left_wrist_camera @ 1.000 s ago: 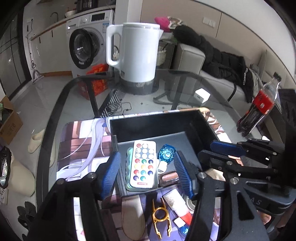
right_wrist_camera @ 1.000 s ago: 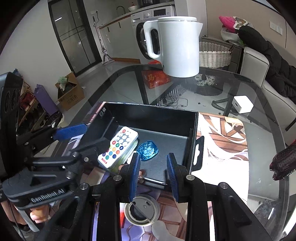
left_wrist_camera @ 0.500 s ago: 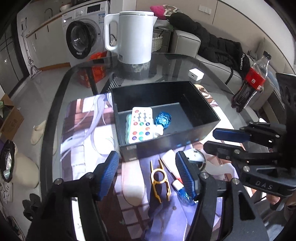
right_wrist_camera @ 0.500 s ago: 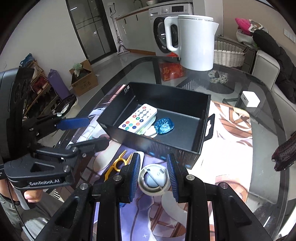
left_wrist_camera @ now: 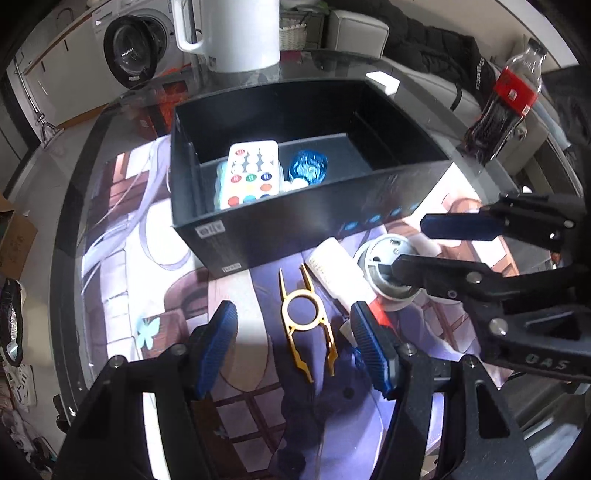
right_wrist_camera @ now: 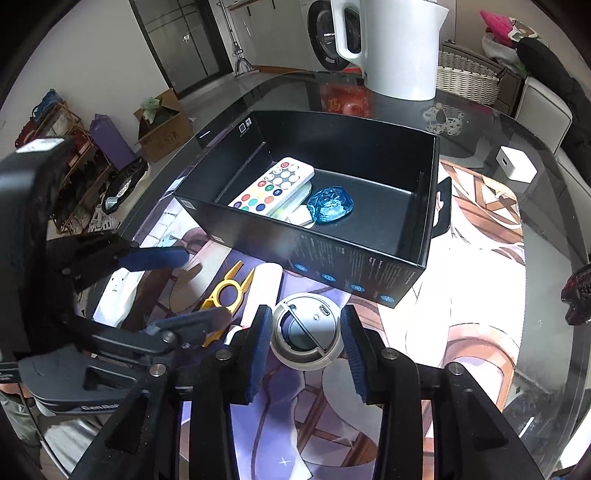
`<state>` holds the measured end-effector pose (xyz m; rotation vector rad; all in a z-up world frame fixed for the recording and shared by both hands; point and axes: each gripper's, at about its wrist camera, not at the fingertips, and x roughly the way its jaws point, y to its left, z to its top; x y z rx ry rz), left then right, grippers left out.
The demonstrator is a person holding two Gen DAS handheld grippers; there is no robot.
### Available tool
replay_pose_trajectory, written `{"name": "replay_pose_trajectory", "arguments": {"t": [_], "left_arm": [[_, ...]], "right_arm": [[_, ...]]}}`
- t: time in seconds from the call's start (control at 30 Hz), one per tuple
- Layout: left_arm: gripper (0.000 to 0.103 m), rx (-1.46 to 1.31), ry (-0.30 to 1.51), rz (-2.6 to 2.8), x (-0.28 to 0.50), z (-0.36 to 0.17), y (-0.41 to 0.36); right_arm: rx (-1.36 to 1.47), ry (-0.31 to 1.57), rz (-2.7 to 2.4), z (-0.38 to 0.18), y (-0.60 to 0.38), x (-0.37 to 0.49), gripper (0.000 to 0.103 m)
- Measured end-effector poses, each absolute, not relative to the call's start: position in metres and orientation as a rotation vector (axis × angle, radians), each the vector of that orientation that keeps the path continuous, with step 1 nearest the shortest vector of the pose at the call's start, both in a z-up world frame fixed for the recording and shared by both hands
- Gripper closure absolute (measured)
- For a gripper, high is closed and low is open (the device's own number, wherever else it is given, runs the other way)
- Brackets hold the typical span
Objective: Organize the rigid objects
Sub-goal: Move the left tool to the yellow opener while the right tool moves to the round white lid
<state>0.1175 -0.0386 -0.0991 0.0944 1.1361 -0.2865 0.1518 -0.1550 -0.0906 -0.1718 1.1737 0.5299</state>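
Observation:
A black box (left_wrist_camera: 295, 221) (right_wrist_camera: 369, 266) on the printed mat holds a white remote (left_wrist_camera: 253, 173) (right_wrist_camera: 273, 186) and a blue faceted piece (left_wrist_camera: 307, 165) (right_wrist_camera: 330, 205). In front of it lie a gold clip tool (left_wrist_camera: 306, 321) (right_wrist_camera: 225, 295), a white tube (left_wrist_camera: 338, 273) (right_wrist_camera: 267, 284) and a round grey-white device (left_wrist_camera: 384, 269) (right_wrist_camera: 306, 334). My left gripper (left_wrist_camera: 295, 338) is open over the gold tool, fingers on either side. My right gripper (right_wrist_camera: 304, 343) is open around the round device, pads apart from it.
A white kettle (left_wrist_camera: 229, 33) (right_wrist_camera: 399, 44) stands behind the box. A cola bottle (left_wrist_camera: 502, 103) and a small white cube (right_wrist_camera: 517, 170) sit at the right of the glass table. The table edge curves close on the left.
Both grippers have pulled back from inside the box and come down in front of it. The left now frames the gold tool, the right frames the round device.

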Motion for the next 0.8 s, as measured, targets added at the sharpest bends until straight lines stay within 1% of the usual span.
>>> {"name": "replay_pose_trajectory", "arguments": {"t": [0.1,0.4,0.5,0.6,0.63,0.67,0.7,0.73,0.8], "left_arm": [[0.039,0.117,1.143,-0.281,0.12,-0.105,-0.041],[0.041,0.136,1.165,-0.255,0.125,-0.116,-0.036],[0.045,0.138,1.157,-0.261,0.125,-0.118,-0.038],[0.057,0.135,1.15,-0.264,0.124,-0.117,-0.038],[0.064,0.138,1.147,-0.267,0.124,-0.116,-0.039],[0.07,0.138,1.148,-0.27,0.123,-0.116,-0.039],[0.072,0.136,1.15,-0.271,0.123,-0.115,-0.038],[0.076,0.132,1.153,-0.271,0.125,-0.114,-0.038],[0.078,0.118,1.158,-0.275,0.126,-0.113,-0.035]], "right_arm": [[-0.164,1.178,0.544,-0.093,-0.155,0.153,0.053],[-0.194,1.216,0.535,-0.108,-0.147,0.16,0.053],[-0.203,1.224,0.534,-0.113,-0.146,0.161,0.053],[-0.212,1.222,0.528,-0.115,-0.146,0.162,0.052],[-0.213,1.223,0.53,-0.116,-0.146,0.162,0.052],[-0.206,1.227,0.53,-0.116,-0.147,0.162,0.052],[-0.204,1.229,0.53,-0.118,-0.146,0.163,0.052],[-0.2,1.23,0.531,-0.118,-0.146,0.163,0.052],[-0.199,1.23,0.529,-0.119,-0.147,0.163,0.052]]}}
